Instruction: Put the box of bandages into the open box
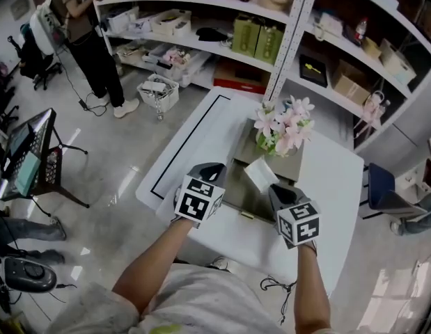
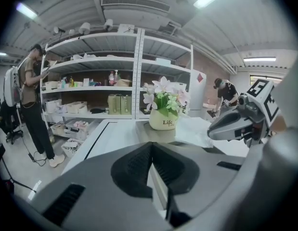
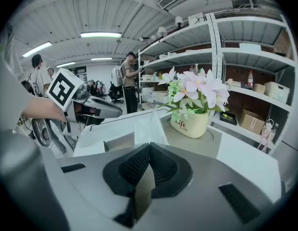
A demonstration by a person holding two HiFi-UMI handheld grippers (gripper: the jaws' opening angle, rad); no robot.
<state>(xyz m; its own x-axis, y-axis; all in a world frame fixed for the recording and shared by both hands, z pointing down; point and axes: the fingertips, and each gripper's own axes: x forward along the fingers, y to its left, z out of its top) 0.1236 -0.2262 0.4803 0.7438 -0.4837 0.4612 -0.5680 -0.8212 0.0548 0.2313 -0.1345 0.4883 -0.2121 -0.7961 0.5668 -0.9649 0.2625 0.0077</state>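
**A:** Which step are we on?

**B:** The task hasn't started, I'd say. The grey plastic left gripper [image 2: 149, 146] hangs over the near edge of the white counter [image 1: 201, 134], its jaws pressed together with nothing between them.

**A:** And the boxes?

**B:** The shallow grey open box [image 1: 233, 199] lies between the two grippers. A flat white piece [image 1: 260, 175] leans at its far side. I cannot tell whether it is the box of bandages or a flap.

**A:** The right side?

**B:** The grey right gripper [image 3: 148, 146] also has its jaws closed and empty. It points at that white piece, with the cream pot of pink flowers [image 3: 192, 124] beyond.

**A:** Next?

**B:** Probably part one pair of jaws, pick out the bandage box and close on it.
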